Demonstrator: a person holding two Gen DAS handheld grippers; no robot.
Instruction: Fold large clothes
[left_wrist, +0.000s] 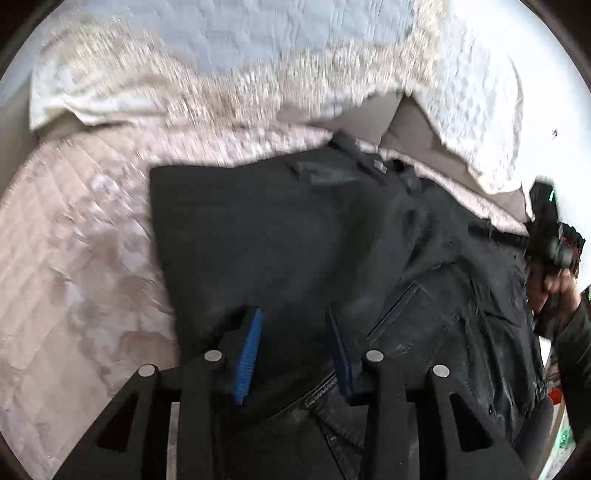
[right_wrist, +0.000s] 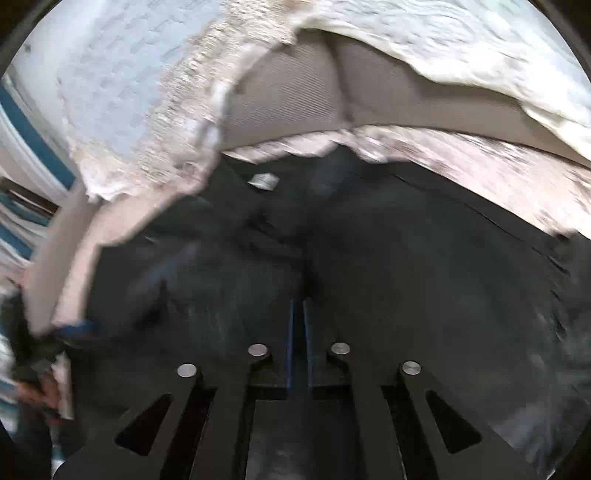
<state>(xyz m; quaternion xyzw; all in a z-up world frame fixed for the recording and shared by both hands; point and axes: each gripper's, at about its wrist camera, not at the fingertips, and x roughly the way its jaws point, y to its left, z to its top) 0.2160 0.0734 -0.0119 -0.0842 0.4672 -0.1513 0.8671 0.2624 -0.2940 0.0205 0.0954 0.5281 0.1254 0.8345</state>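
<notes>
A large pair of black jeans (left_wrist: 295, 229) lies on a pale quilted bed cover (left_wrist: 74, 240), partly folded, with a pocket and waistband towards the lower right. My left gripper (left_wrist: 295, 347) is open just above the jeans, its blue pads apart, holding nothing. My right gripper (right_wrist: 298, 317) has its pads nearly together; black denim (right_wrist: 406, 277) fills the view in front of it and appears pinched between them. The right gripper also shows in the left wrist view (left_wrist: 550, 240) at the jeans' far right edge. The left gripper shows blurred in the right wrist view (right_wrist: 40, 354).
A cream, lace-edged blanket (left_wrist: 221, 85) is bunched along the far side of the bed. A taupe cushion or headboard (right_wrist: 295, 99) shows beneath it. Blue and white items (right_wrist: 22, 206) stand at the far left of the right wrist view.
</notes>
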